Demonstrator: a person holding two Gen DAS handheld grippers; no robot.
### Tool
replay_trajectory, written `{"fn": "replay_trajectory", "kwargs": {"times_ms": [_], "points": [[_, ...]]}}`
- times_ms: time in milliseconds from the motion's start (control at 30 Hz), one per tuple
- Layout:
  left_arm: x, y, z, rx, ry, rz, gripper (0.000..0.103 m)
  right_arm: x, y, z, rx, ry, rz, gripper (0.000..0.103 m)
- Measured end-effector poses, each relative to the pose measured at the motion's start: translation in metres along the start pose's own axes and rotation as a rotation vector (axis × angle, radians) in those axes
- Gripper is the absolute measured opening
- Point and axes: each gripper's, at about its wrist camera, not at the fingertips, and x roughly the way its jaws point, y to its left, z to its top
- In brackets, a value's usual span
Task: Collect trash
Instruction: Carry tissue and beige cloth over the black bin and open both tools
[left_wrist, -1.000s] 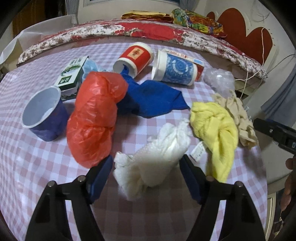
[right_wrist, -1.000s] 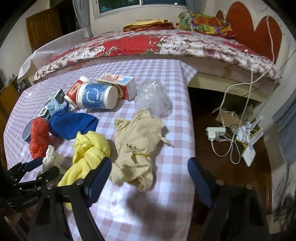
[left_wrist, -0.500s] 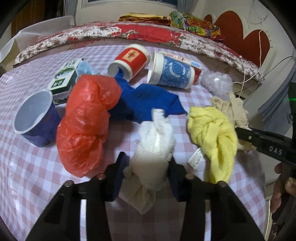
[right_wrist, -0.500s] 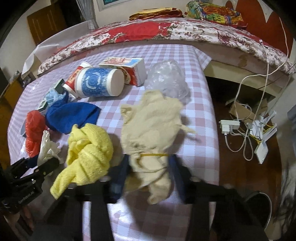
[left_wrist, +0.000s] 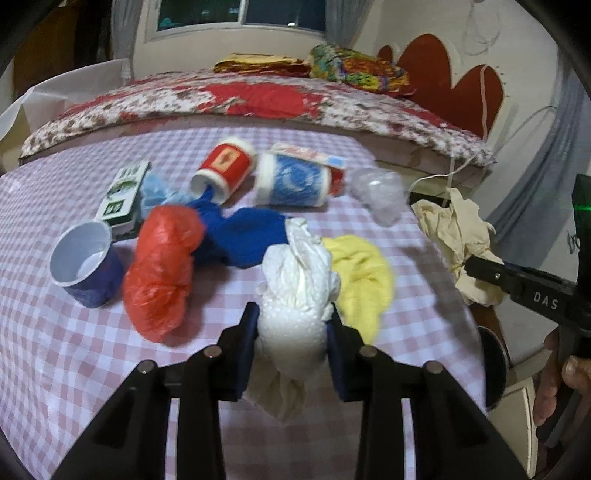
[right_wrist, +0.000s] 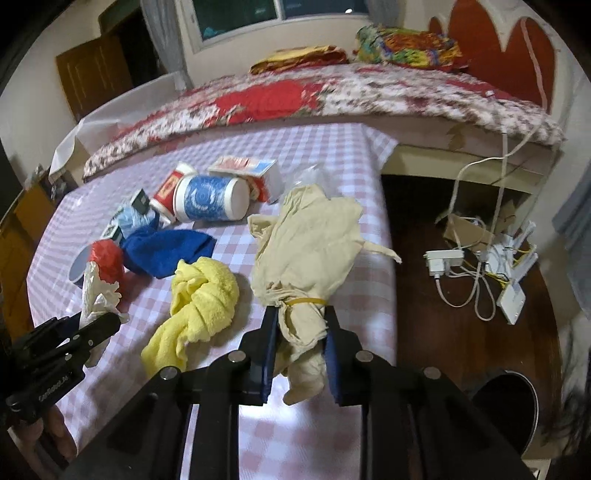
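The white plastic wad (left_wrist: 295, 295) sits pinched between the blue pads of the left tongs (left_wrist: 292, 345), whose jaws are closing tighter on it, its crumpled top sticking up above the checked tabletop (left_wrist: 74, 369). Off to the side, the right tongs (right_wrist: 300, 352) are closing on the beige cloth bundle (right_wrist: 310, 251), squeezing it just below its yellow rubber band (right_wrist: 304, 301), with the loose end drooping under the pads near the tabletop's edge. Between the two lies a knotted yellow towel (right_wrist: 203, 299). Further back on the tabletop are a blue cloth (left_wrist: 243, 236), a red plastic bag (left_wrist: 159, 269) and an upright purple cup (left_wrist: 86, 264). Behind those lie a red cup (left_wrist: 225, 168) and a blue-patterned cup (left_wrist: 295, 181) on their sides, a green box (left_wrist: 123, 192) and a clear plastic bag (left_wrist: 380, 194). A bed with a flowered cover (right_wrist: 295, 99) stands beyond the tabletop.
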Motion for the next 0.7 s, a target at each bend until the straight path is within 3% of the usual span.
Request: {"fn": "replay_trajectory", "kwargs": {"times_ms": [500, 700], "points": [[0.009, -0.135, 0.009, 0.241, 0.014, -0.211, 0.036, -0.099, -0.116, -0.048, 0.172, -0.105, -0.193, 0.025], [0.015, -0.199, 0.004, 0.349, 0.04, -0.307, 0.036, -0.118, -0.17, -0.075, 0.256, -0.092, -0.275, 0.025]]}}
